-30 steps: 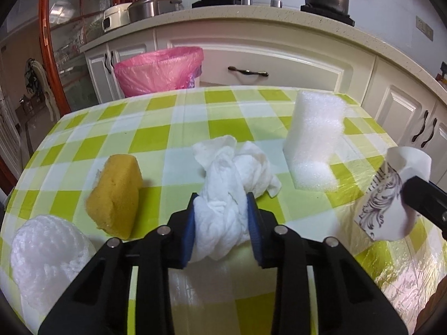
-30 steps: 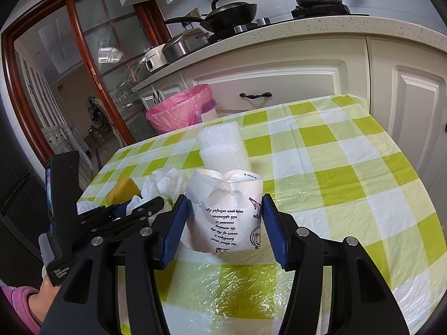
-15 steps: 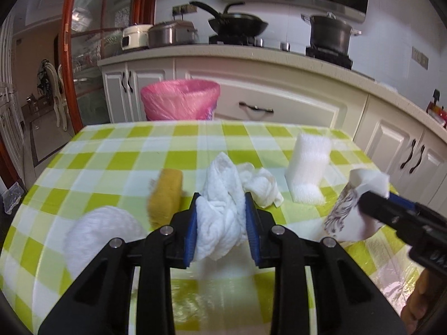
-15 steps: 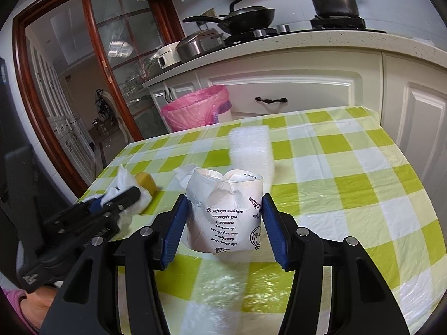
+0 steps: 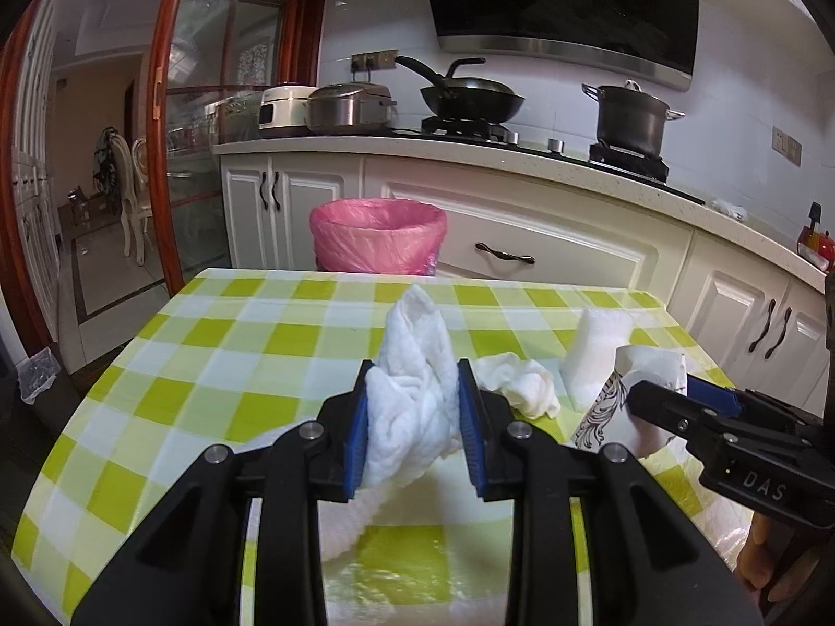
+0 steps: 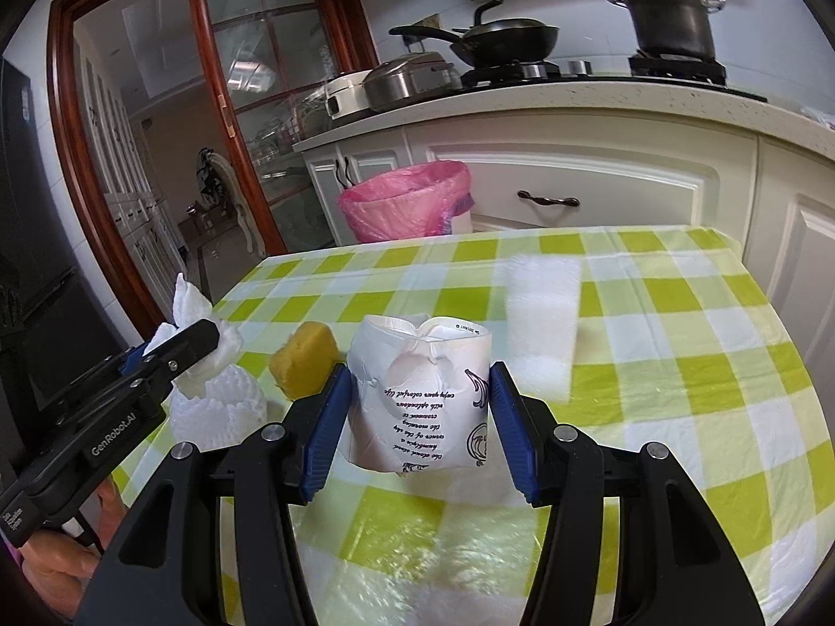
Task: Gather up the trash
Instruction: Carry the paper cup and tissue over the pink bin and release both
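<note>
Both jaws grip trash — left gripper (image 5: 415, 417) tissue (image 5: 412, 365), right gripper (image 6: 417, 417) cup (image 6: 420, 396) — we see bin (image 5: 378, 232) ahead, sponge (image 6: 305, 357) and foam (image 6: 543, 323) left.

A home kitchen: a wok (image 5: 472, 96) and pot (image 5: 631, 117) on the stove, white cabinets (image 5: 292, 208), a rice cooker (image 5: 284, 109).

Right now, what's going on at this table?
A person is clearing trash with a handheld claw in each hand. The left claw is shut on a crumpled white tissue; the right claw is clamped on a crushed paper cup. Both are held above the checked table. The pink-lined bin stands beyond the far edge. A yellow sponge, a white foam block and another tissue wad remain on the table.
</note>
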{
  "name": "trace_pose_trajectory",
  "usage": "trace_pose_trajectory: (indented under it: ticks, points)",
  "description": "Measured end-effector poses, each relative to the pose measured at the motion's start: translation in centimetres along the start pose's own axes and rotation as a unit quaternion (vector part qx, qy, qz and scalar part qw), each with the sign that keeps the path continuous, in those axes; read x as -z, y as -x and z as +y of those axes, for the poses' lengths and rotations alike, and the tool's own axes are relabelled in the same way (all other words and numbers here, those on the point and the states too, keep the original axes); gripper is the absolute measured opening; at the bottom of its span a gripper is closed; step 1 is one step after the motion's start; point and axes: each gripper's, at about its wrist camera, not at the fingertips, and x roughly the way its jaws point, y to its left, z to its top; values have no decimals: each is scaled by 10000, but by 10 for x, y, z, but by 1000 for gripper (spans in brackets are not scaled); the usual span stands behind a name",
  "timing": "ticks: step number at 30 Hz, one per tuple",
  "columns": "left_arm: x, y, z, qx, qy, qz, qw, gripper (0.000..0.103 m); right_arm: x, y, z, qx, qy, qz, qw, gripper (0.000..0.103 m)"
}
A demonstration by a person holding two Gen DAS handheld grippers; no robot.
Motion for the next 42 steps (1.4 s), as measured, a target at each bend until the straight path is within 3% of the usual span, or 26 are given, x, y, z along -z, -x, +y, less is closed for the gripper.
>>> trace_pose_trajectory:
  ticks: [15, 26, 34, 42]
  points:
    - [-33, -6, 26, -135, 138, -179, 9997, 30, -53, -31, 29, -255, 334, -218, 9989, 52]
    - [-104, -44, 46, 91, 147, -280, 9995, 30, -124, -74, 30, -393, 422, -361, 9977, 52]
    - [-178, -115, 66, 248, -74, -393, 9989, 31, -198, -137, 20, -530, 425, -344, 9971, 52]
    - [-242, -213, 93, 513, 207, -323, 9979, 32, -256, -226, -1, -559, 324, -199, 9977, 52]
